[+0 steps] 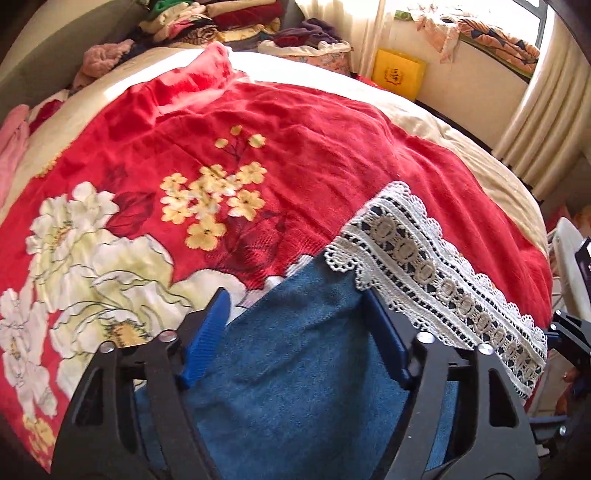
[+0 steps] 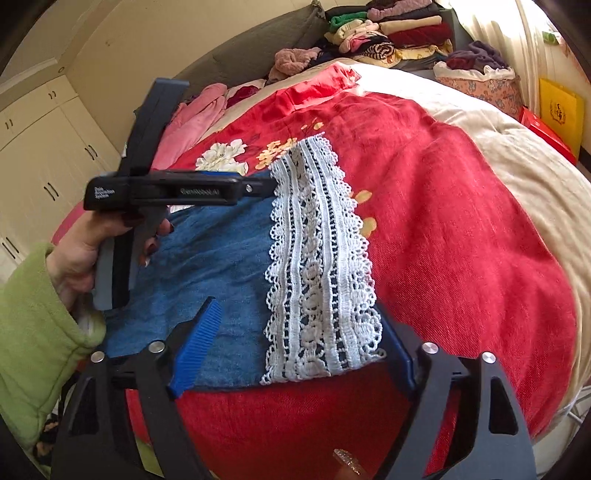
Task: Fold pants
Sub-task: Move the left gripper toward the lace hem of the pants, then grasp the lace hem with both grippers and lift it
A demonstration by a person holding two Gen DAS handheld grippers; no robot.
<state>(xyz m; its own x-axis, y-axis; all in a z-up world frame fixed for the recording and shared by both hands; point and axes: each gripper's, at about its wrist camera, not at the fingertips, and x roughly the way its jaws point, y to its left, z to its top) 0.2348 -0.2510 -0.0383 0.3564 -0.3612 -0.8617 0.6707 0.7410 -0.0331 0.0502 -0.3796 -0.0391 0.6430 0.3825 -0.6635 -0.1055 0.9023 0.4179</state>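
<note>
Your left gripper (image 1: 295, 321) stands partly apart with the blue denim of the pants (image 1: 295, 369) lying between its blue pads (image 1: 207, 339); you cannot tell from either view whether the pads actually press on the cloth. Your right gripper (image 2: 295, 343) is likewise partly spread, straddling the near edge of the pants, with the denim beside one pad and the white lace trim (image 2: 321, 266) running up to the other; again no firm pinch can be made out. The pants lie flat on a red floral blanket (image 1: 332, 155) that covers the bed, near its front edge, the lace band along one side of the denim. In the right wrist view your left hand (image 2: 85, 251), in a green sleeve (image 2: 33, 332), holds the left tool low over the far end of the denim. At the head of the bed sits a stack of folded clothes (image 2: 391, 33), and a yellow box (image 1: 399, 74) leans by the curtain.
</note>
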